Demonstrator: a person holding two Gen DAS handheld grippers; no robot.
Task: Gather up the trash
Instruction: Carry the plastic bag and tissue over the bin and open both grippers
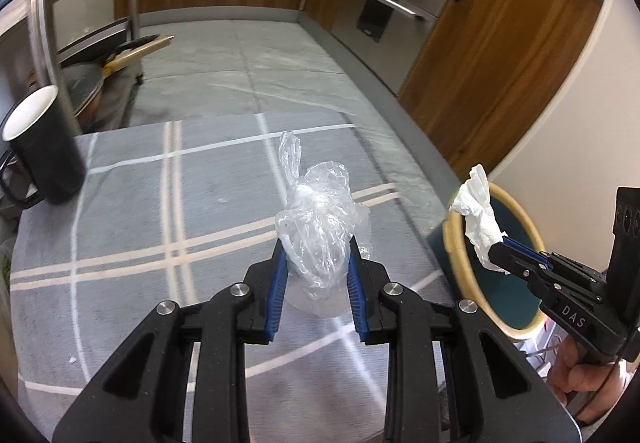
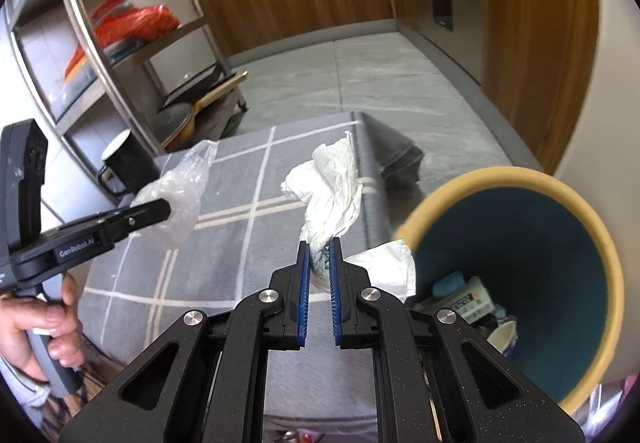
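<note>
The right gripper (image 2: 319, 245), clamped on a tissue (image 2: 330, 187), is just left of the bin (image 2: 516, 179); the left gripper (image 1: 317, 255), gripping plastic (image 1: 316, 219), is farther left.

Crumpled clear plastic bag (image 1: 316, 227) and white tissue (image 2: 332, 187), lifted above table; teal bin (image 2: 520, 199) beside.

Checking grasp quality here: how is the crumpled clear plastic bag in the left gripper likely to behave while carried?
The plastic bag looks thin and crumpled, so probably floppy and very light. It bulges above the left gripper, so it may sag or sway. Its glossy film could slip if the squeeze loosens.
</note>
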